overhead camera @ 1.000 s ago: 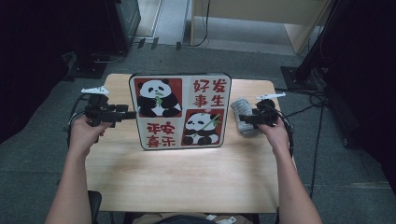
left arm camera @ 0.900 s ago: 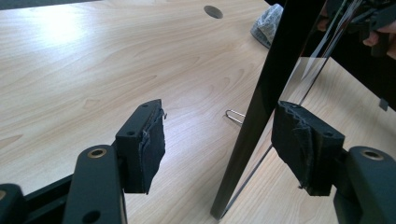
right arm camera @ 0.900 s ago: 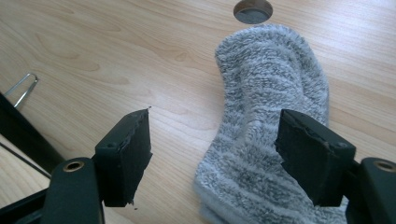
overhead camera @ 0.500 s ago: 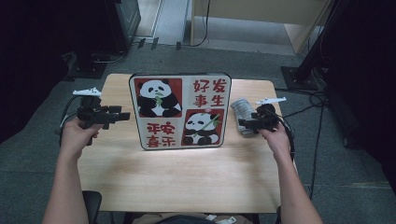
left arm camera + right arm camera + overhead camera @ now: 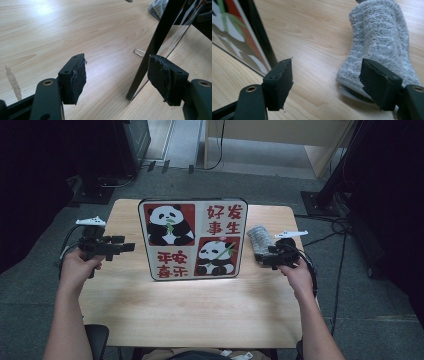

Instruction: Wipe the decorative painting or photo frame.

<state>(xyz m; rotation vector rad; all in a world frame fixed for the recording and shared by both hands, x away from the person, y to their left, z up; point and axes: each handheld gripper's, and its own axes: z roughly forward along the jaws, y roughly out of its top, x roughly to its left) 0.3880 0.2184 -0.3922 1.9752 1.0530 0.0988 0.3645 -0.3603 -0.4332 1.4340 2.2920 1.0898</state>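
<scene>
While the panda picture frame [image 5: 192, 239] stands up in the middle of the worktop [image 5: 190, 310], the grey towel [image 5: 259, 240] lies just to its right. The towel's long side runs from near to far. The right gripper [image 5: 265, 258] is nearest, with the towel's near end right by its wide, empty jaws. The left gripper [image 5: 129, 247], left of the frame, has just been opening and holds nothing.

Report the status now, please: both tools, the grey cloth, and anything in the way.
Left tool open, jaws just widened, nothing gripped. Right tool open, at the near end of the folded grey cloth, not gripping. Panda picture frame stands beside the cloth.
</scene>
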